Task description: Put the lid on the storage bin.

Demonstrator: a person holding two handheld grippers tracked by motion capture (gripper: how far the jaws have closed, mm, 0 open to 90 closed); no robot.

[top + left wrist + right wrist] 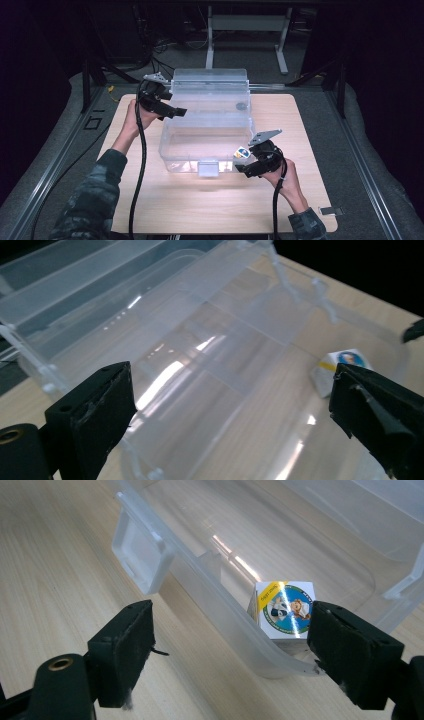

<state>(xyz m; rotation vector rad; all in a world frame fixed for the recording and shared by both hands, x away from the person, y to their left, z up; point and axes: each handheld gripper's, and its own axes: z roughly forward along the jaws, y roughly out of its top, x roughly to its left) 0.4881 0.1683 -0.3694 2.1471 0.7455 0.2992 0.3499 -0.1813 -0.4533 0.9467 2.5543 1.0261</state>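
At the box's (207,145) near right corner, the right tool (243,167) stands apart, empty, a small cube (283,609) just inside the wall. I'd lift over the rim before closing. Left tool (175,112), also apart, hovers by the lid (210,82); the desk (165,205) offers room.

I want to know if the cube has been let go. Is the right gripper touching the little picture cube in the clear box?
Cannot tell. In the right gripper view one pad of the right gripper overlaps the cube's edge inside the clear box; no gap or contact shows plainly.
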